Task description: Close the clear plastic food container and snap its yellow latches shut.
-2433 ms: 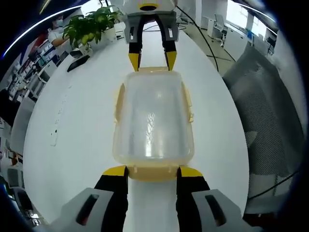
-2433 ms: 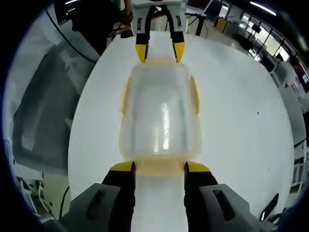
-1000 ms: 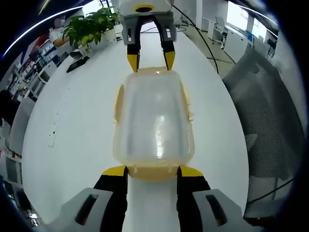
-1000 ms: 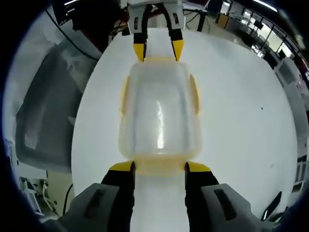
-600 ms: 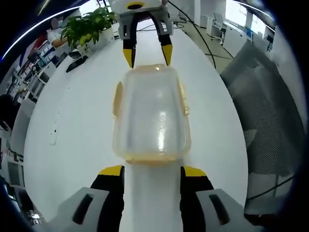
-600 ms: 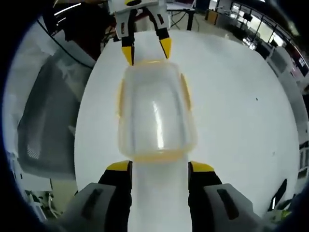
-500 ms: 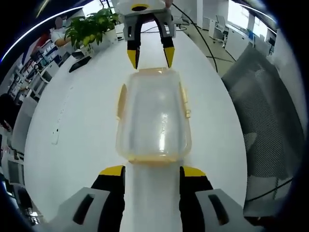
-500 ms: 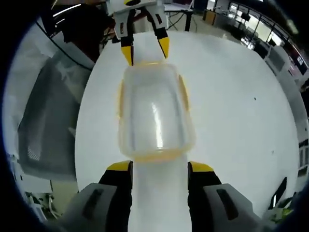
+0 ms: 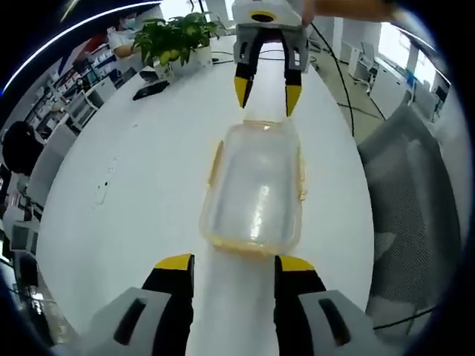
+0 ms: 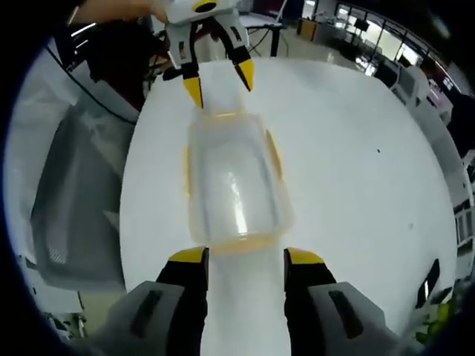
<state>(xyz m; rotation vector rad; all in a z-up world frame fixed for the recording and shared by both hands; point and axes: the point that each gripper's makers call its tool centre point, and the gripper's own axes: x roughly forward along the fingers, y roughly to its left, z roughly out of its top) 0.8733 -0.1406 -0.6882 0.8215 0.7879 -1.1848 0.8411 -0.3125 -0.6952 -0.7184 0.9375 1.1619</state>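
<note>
You are working in an open-plan office: beyond your long white table point(image 9: 126, 185) stand rows of desks with monitors point(image 10: 401, 52), a potted plant point(image 9: 178, 41) at the table's far end, and a grey mesh chair point(image 9: 415, 193) beside it.

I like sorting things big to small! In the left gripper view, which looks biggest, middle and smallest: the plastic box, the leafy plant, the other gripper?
As they look:
1. clear plastic container
2. potted plant and right gripper: near alike, both farther off, so unsure.

Long white tabletop point(image 9: 133, 185) stretching through bright office; green potted plant point(image 9: 178, 41) sitting at far edge; grey mesh chair point(image 10: 70, 200) standing beside.
</note>
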